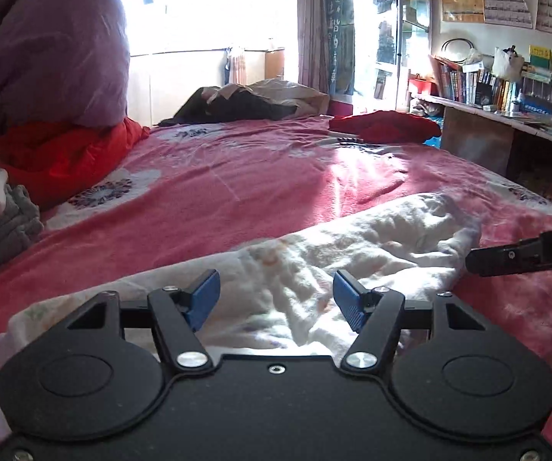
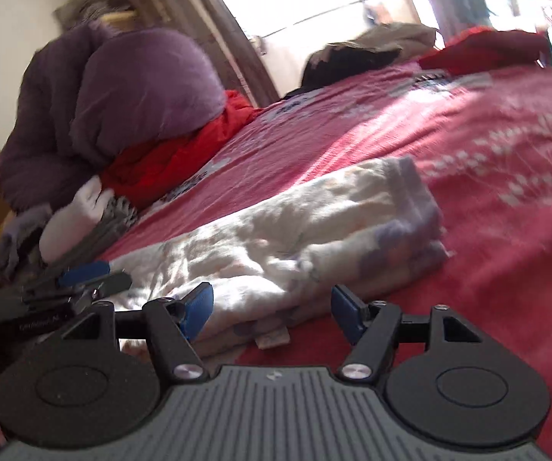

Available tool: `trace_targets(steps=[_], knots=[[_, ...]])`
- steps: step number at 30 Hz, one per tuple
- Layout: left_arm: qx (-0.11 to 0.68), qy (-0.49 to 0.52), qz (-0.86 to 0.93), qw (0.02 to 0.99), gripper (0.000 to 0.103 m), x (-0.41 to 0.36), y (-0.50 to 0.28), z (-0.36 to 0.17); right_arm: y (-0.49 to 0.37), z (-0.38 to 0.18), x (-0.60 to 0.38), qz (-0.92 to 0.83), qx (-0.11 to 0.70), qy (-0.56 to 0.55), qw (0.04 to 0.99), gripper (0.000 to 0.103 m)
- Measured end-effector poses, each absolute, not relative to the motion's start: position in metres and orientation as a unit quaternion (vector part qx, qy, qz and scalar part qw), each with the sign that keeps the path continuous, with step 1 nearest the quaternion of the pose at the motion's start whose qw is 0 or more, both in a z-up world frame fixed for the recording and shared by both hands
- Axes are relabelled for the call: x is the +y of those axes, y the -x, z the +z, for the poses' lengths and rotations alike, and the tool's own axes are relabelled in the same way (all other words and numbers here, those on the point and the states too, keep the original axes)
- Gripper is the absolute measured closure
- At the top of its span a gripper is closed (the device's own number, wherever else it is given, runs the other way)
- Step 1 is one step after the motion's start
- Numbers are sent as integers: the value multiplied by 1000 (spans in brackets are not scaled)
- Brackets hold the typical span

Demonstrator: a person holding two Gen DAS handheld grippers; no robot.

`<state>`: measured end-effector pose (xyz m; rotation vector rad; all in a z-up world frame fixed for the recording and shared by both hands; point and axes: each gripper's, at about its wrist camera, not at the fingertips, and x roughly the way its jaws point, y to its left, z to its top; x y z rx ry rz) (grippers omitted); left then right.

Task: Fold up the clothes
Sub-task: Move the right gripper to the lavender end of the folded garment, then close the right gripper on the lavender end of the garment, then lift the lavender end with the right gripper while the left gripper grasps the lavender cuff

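Observation:
A white fleecy garment (image 1: 353, 246) with faint floral print lies folded into a long strip on the pink bedspread (image 1: 237, 176); it also shows in the right wrist view (image 2: 314, 223). My left gripper (image 1: 276, 299) is open, its blue pads just above the garment's near edge, holding nothing. My right gripper (image 2: 270, 309) is open over the garment's near corner, holding nothing. The right gripper's tip shows at the right edge of the left wrist view (image 1: 506, 257). The left gripper shows at the left of the right wrist view (image 2: 80, 280).
A purple quilt (image 1: 45, 57) on red bedding (image 1: 64, 153) is piled at the left. Folded grey and white clothes (image 1: 3, 223) lie beside it. Dark and beige clothes (image 1: 253, 103) and a red garment (image 1: 387, 125) lie at the far end. A bookshelf (image 1: 506, 92) stands right.

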<state>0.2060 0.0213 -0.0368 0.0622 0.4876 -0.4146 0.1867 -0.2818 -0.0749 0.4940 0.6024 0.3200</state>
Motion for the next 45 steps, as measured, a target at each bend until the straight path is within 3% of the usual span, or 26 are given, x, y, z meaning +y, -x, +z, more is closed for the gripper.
trace_targets(steps=[3, 7, 11, 15, 20, 23, 24, 25, 26, 28, 35, 45], knots=[[316, -72, -207, 923, 36, 5, -212, -56, -189, -98, -315, 124, 312, -366, 868, 31], [313, -33, -214, 925, 35, 14, -213, -56, -196, -123, -337, 99, 296, -482, 818, 31], [323, 34, -213, 921, 35, 30, -219, -54, -208, -133, -335, 84, 277, -520, 803, 27], [321, 13, -213, 923, 35, 24, -218, -55, -218, -136, -325, 74, 257, -529, 805, 21], [322, 14, -219, 921, 35, 26, -219, -56, -229, -138, -323, 62, 238, -536, 808, 23], [320, 18, -220, 921, 35, 29, -218, -55, -235, -137, -324, 58, 239, -532, 811, 34], [319, 20, -220, 922, 35, 30, -217, -54, -236, -138, -323, 54, 239, -530, 812, 46], [316, 22, -219, 923, 35, 32, -216, -53, -236, -139, -323, 50, 240, -527, 814, 66], [311, 25, -216, 925, 35, 33, -214, -50, -237, -141, -323, 52, 240, -529, 812, 74], [302, 25, -215, 928, 35, 36, -210, -46, -238, -141, -322, 53, 234, -528, 814, 79], [327, -46, -217, 919, 35, 9, -200, -56, -230, -98, -321, 91, 180, -457, 866, 82], [274, 230, -226, 906, 35, 100, -200, -23, -208, -40, -280, 128, 130, -290, 939, 82]])
